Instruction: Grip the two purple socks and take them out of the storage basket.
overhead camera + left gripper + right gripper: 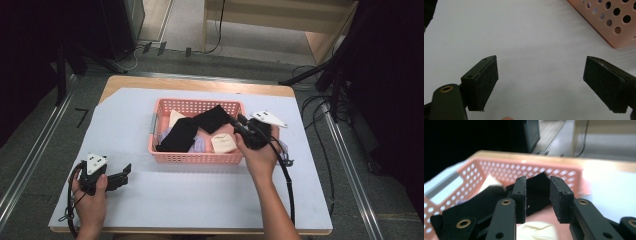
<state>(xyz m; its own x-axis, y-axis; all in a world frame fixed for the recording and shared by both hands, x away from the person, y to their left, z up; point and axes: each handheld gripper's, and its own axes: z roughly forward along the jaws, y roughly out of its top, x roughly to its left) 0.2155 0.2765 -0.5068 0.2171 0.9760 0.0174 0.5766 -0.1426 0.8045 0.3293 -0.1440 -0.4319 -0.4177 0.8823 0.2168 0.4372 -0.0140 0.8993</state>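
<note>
Right gripper (239, 125) over pink basket (194, 157), jaws narrowly parted, empty, aimed at black cloth (212, 119) inside, likely next pick. Left gripper (122, 175) parked on table, jaws wide, nothing between.

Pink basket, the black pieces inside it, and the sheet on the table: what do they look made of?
Pink basket: moulded plastic by the look, stiff walls with rows of round holes, slight sheen.
Black pieces: soft matte fabric, lying limp and folded over each other; the exact weave is too small to tell.
White sheet: thin and matte with faint ripples, probably cloth or paper, over a wooden tabletop.
</note>
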